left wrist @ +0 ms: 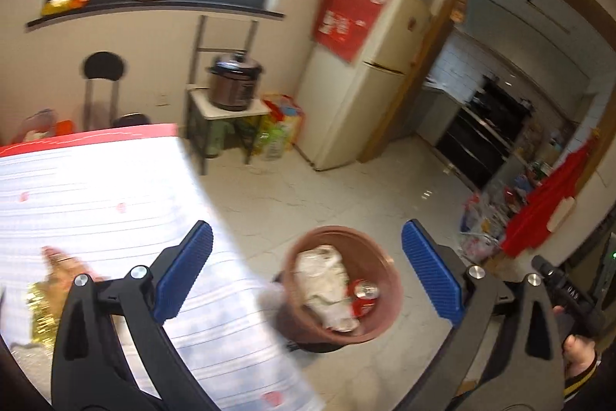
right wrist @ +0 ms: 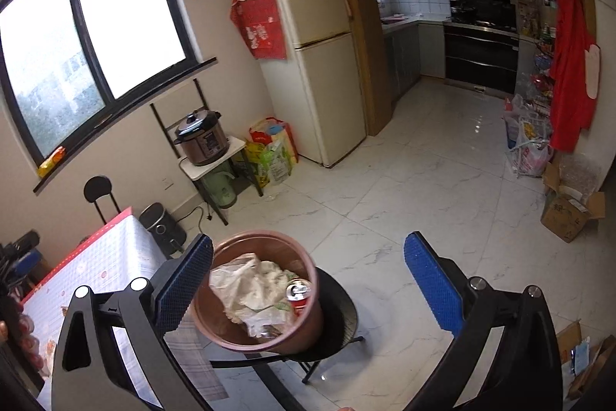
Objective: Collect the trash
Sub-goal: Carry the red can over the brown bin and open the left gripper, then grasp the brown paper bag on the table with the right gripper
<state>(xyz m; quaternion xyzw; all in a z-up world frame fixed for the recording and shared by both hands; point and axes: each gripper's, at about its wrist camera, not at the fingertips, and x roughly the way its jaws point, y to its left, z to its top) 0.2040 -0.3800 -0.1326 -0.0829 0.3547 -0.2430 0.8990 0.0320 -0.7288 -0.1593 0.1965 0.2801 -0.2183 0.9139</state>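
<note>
A brown bin [left wrist: 387,282] stands on a black stool beside the table and holds crumpled white plastic [left wrist: 327,280] and a red can [left wrist: 365,295]. My left gripper [left wrist: 306,237] hangs open above the table's corner and the bin, with nothing between its blue pads. A gold foil wrapper [left wrist: 42,303] and blurred orange scraps [left wrist: 61,264] lie on the white tablecloth [left wrist: 96,187] to its left. In the right wrist view the bin [right wrist: 261,237] sits just past the left finger, showing the plastic [right wrist: 250,284] and can [right wrist: 298,293]. My right gripper [right wrist: 308,245] is open and empty.
A cream fridge [right wrist: 319,64] stands by the kitchen doorway. A pressure cooker [right wrist: 202,139] sits on a small stand under the window, with bags [right wrist: 273,153] beside it. A black chair [right wrist: 98,191] and an air fryer [right wrist: 161,226] stand behind the table. Cardboard boxes [right wrist: 569,214] line the right wall.
</note>
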